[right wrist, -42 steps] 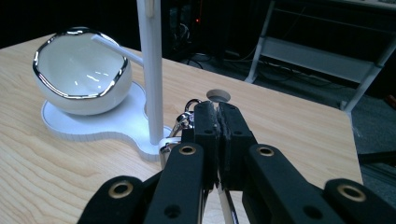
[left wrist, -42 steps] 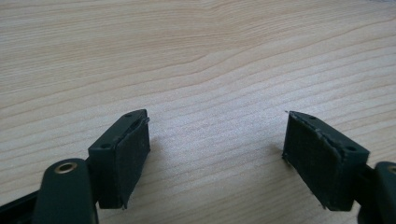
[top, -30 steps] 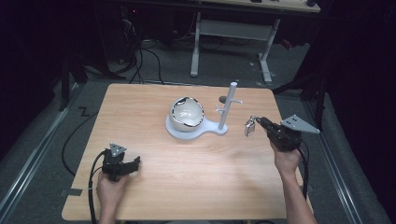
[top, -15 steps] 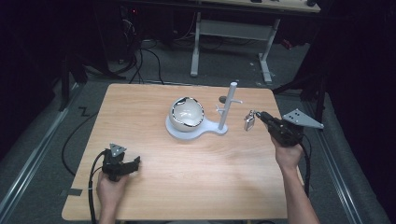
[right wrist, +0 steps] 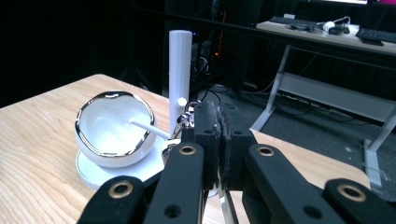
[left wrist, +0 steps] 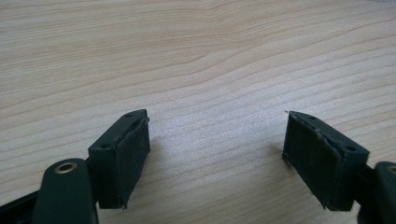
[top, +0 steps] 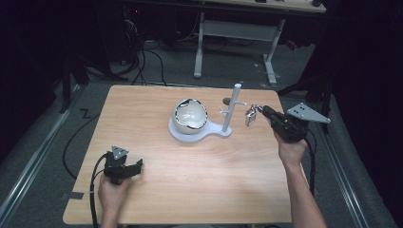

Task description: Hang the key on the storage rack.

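Note:
A white stand (top: 215, 133) holds a white bowl with a silvery rim (top: 190, 115) and an upright post (top: 233, 107) with short pegs. My right gripper (top: 259, 110) hovers just right of the post, shut on a small silver metal item (top: 250, 117) that hangs from its tips and looks like a key ring. In the right gripper view the jaws (right wrist: 219, 126) are pressed together with metal links (right wrist: 186, 119) at their tip, close to the post (right wrist: 180, 70) and the bowl (right wrist: 114, 128). My left gripper (top: 138, 166) rests on the table at the near left, open and with nothing in it (left wrist: 217, 154).
The wooden table (top: 157, 190) has bare room in front of the stand. A small dark object (top: 227, 100) lies behind the post. Beyond the table stand a white desk frame (top: 237, 31) and floor cables (top: 147, 57).
My right gripper has risen and moved slightly left toward the post, still carrying the silver item. The left gripper has stayed where it was.

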Available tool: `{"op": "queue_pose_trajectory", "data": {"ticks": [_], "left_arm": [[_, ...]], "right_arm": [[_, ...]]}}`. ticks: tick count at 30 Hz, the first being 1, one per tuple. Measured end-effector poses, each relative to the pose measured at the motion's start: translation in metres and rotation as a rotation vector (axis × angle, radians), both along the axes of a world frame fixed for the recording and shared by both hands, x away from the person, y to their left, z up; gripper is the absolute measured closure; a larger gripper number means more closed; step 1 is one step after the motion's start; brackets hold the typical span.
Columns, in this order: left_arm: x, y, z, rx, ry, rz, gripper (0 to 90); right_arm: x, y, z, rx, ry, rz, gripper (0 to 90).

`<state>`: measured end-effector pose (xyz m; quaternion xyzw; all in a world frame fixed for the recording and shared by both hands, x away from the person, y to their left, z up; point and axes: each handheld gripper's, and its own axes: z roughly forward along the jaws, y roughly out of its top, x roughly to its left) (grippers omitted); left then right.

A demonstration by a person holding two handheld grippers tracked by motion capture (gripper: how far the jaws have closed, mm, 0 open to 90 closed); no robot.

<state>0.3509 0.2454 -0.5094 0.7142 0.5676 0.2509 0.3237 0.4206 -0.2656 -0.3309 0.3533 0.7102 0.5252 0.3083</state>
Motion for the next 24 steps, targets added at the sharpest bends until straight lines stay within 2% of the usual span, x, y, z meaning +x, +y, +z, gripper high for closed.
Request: {"op": "queue_pose_trajectory", "data": {"ticks": [13,24], "left_arm": [[0.000,0.000,0.000,0.000,0.000,0.000,23.2],[0.000,0.000,0.000,-0.001,0.000,0.000,23.1]], "right_arm": [[0.006,0.008,0.010,0.004,-0.012,0.000,87.5],[0.012,0.015,0.017,-0.014,-0.023,0.002,87.6]]}}
